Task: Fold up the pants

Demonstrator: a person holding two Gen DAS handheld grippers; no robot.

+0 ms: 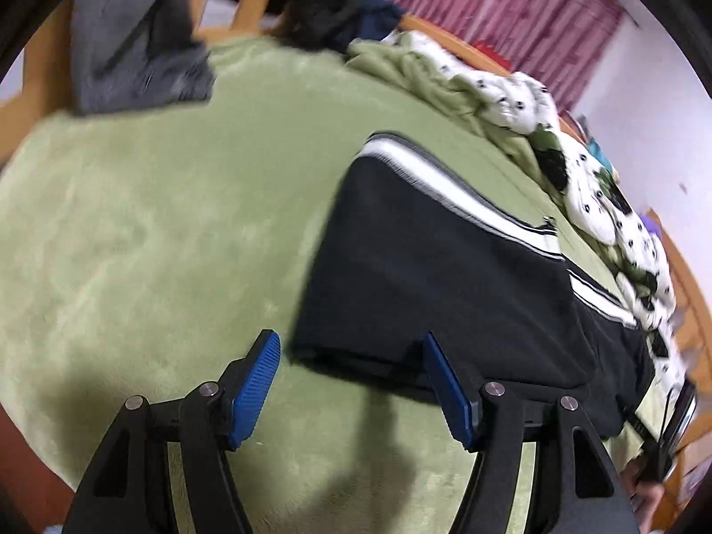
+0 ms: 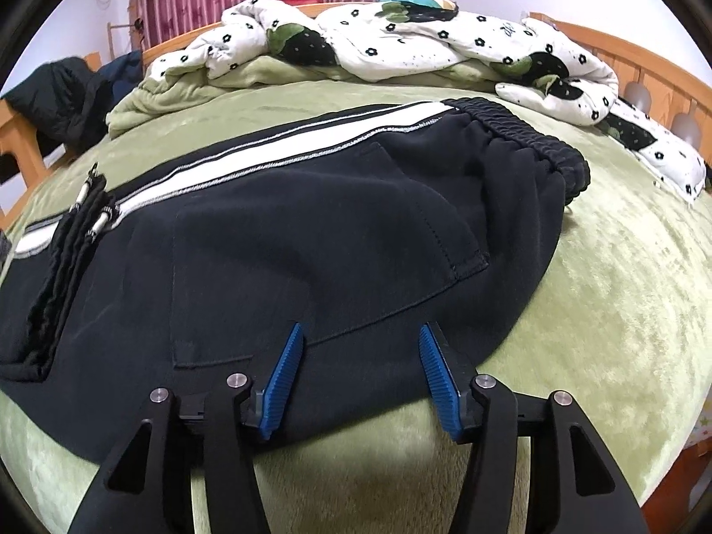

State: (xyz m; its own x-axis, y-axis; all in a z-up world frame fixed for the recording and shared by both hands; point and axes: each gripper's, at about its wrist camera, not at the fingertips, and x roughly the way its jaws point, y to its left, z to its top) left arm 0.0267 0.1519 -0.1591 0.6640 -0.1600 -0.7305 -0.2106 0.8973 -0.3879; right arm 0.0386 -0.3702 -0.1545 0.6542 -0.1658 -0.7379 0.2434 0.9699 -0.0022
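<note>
Through my left wrist camera I count one pair of black pants (image 1: 436, 276) lying folded on the green blanket (image 1: 155, 231), one grey garment (image 1: 133, 40) at the far edge, and my left gripper (image 1: 351, 347) released, its two blue pads (image 1: 256, 387) holding nothing.

Through my right, the right gripper (image 2: 360, 333) hangs released over the pants' (image 2: 289, 231) near edge; one flowered quilt (image 2: 400, 40) lies bunched behind.
</note>
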